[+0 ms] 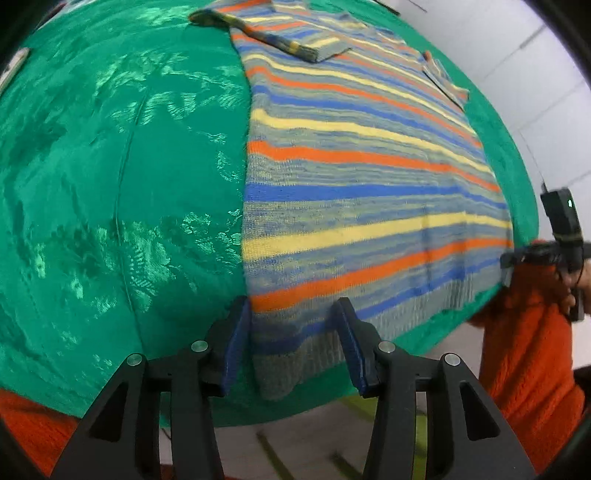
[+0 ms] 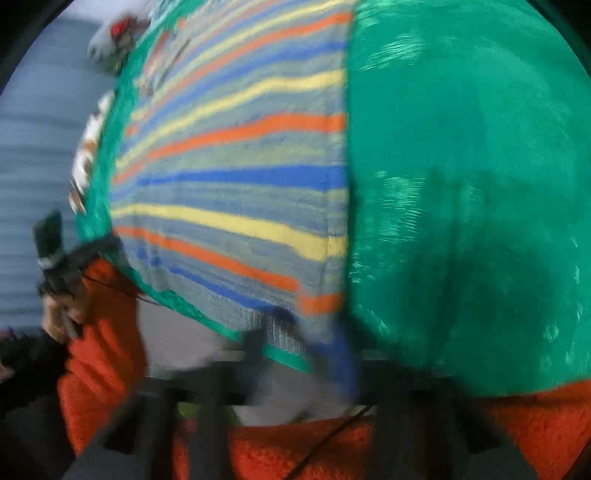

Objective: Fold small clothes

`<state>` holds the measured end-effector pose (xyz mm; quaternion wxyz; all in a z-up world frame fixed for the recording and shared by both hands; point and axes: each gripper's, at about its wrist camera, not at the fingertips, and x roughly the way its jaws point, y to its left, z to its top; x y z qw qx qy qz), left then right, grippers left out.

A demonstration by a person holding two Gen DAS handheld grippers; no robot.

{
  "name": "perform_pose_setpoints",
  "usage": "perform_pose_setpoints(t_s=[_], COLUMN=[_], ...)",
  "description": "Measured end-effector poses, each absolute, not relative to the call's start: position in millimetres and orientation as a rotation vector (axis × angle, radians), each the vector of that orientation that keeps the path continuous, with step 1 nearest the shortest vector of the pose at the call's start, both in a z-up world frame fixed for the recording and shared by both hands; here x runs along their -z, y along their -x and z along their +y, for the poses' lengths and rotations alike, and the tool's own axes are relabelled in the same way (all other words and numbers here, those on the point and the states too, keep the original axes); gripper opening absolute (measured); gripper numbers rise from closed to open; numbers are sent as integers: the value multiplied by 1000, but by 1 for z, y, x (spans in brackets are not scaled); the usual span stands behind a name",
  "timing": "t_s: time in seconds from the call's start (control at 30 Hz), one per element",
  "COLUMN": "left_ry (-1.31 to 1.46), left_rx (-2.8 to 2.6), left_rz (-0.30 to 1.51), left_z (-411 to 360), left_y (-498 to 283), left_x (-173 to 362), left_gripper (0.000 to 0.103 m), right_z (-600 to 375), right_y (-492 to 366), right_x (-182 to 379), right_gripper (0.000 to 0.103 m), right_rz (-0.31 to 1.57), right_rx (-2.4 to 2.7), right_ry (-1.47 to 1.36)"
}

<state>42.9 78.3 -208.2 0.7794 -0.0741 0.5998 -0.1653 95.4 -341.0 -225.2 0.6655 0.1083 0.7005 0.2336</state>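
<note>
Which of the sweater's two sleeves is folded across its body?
The far-left sleeve, lying diagonally over the striped sweater with its dark cuff on top. The right sleeve sticks out short at the side.

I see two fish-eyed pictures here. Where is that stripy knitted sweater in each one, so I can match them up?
Left wrist view: the striped sweater fills the centre and right, its near hem corner between the open left gripper fingers.
Right wrist view: the striped sweater lies centre-left, blurred, its hem at the lower middle.
Shared landmark: the green tablecloth beneath it.

orange, yellow, blue and grey striped sweater [image 1: 362, 192] on shiny green floral-patterned tablecloth [image 1: 110, 184]
</note>
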Motion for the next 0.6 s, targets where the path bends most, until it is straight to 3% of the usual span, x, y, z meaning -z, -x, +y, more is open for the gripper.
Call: perform_pose_setpoints(t_s=[0.07, 0.1, 0.43, 0.6], left_ry=[179, 205, 251, 244], left_rx=[387, 396, 347, 258], left_rz=[1307, 1322, 1312, 1387], left_z=[79, 81, 94, 91], left_y=[-39, -38, -18, -30], left_x=[209, 211, 191, 221], left_gripper=[8, 3, 3, 3], right_z=[-337, -336, -349, -343], right_y=[-93, -92, -87, -94], right_x=[217, 214, 207, 227], right_gripper=[5, 5, 5, 4], right_rz=[1580, 1581, 1610, 1628], right_rx=[-522, -510, -388, -342], right_ry=[-197, -179, -143, -109])
